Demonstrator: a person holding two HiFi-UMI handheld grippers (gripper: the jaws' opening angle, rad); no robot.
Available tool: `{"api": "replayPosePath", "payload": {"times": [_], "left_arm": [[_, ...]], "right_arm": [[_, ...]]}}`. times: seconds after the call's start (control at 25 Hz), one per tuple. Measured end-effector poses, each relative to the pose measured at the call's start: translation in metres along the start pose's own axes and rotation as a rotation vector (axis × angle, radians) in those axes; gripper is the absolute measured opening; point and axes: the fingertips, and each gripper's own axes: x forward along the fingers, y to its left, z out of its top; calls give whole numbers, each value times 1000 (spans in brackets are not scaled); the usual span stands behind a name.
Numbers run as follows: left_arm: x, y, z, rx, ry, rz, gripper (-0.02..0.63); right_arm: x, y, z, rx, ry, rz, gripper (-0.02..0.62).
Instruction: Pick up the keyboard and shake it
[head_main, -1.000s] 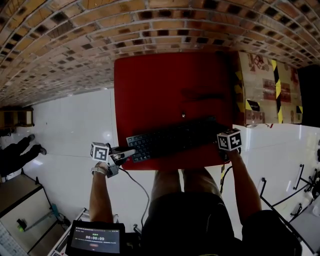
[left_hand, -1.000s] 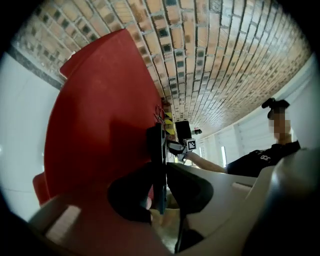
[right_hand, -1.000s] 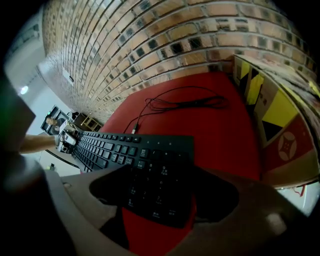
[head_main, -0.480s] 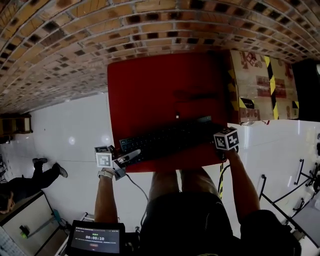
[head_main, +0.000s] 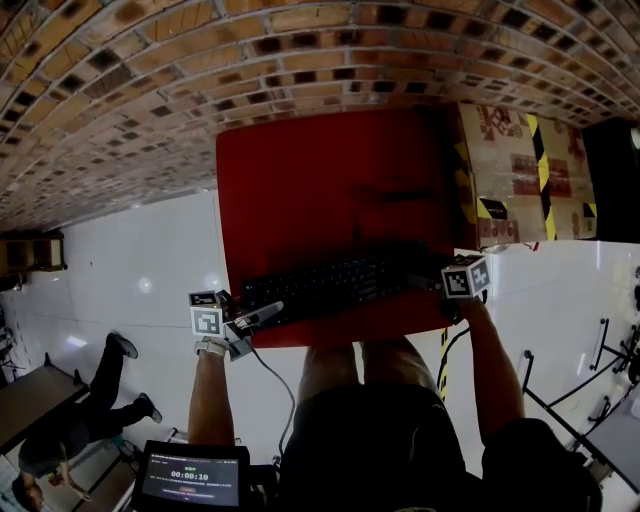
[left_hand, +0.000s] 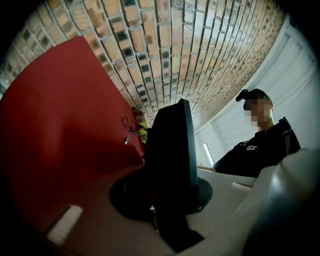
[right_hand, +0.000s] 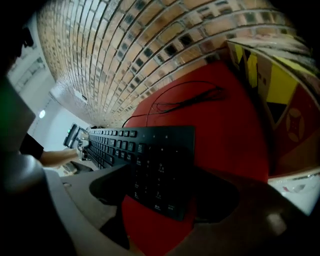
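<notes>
The black keyboard (head_main: 335, 285) hangs just above the red table (head_main: 300, 170), held by both ends. My left gripper (head_main: 262, 311) is shut on its left end. In the left gripper view the keyboard (left_hand: 172, 150) shows edge-on, clamped between the jaws (left_hand: 170, 200). My right gripper (head_main: 440, 285) is shut on the right end. In the right gripper view the keypad end (right_hand: 155, 170) lies between the jaws (right_hand: 160, 200), keys facing the camera. The keyboard's thin black cable (right_hand: 185, 100) trails over the table toward the brick wall.
A cardboard box (head_main: 520, 170) with yellow-black tape stands at the table's right edge. A brick wall (head_main: 150, 80) runs behind the table. White tiled floor (head_main: 140, 280) lies on both sides. A person (head_main: 60, 440) walks at the lower left. A small screen (head_main: 190, 478) sits by my left arm.
The keyboard has shifted slightly left and its right end has dropped nearer to me, with both grippers still clamped on it. The person at lower left has walked on.
</notes>
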Motion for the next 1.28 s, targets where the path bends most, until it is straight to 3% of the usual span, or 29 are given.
{"api": "replayPosePath", "payload": {"times": [0.24, 0.68, 1.0, 1.28], "left_arm": [[-2, -5, 7, -19, 2, -19, 97], [-6, -34, 26, 23, -21, -25, 95], [-1, -56, 44, 101, -38, -22, 91], [4, -87, 80, 248, -51, -3, 91]], "right_arm": [[8, 11, 1, 28, 10, 81, 370], [-26, 37, 35, -76, -107, 57, 341], [-59, 57, 53, -134, -210, 17, 339], [-99, 80, 92, -228, -337, -16, 339]]}}
